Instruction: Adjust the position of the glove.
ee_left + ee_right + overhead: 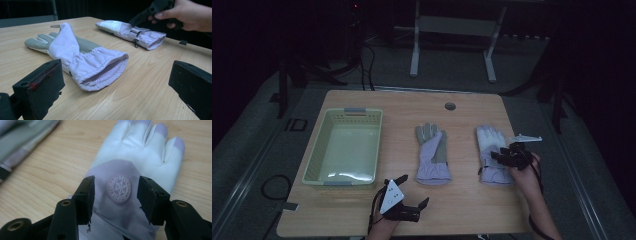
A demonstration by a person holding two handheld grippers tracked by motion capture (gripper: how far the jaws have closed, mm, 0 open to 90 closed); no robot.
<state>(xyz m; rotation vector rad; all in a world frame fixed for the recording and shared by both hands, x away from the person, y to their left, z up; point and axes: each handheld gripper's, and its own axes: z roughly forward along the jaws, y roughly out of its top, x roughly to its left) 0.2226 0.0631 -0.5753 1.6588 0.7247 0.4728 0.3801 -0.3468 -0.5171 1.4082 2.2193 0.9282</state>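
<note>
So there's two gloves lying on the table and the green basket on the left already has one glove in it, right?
Not quite. The green basket on the left is empty, as the high view shows. Both gloves lie on the table: the middle glove and the right glove, with the right gripper over it.

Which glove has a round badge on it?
The right-hand glove, under the right gripper, shows a round snowflake badge. The middle glove shows grey palm instead.

Overhead table view; claw cameras near gloves (462,152)
</note>
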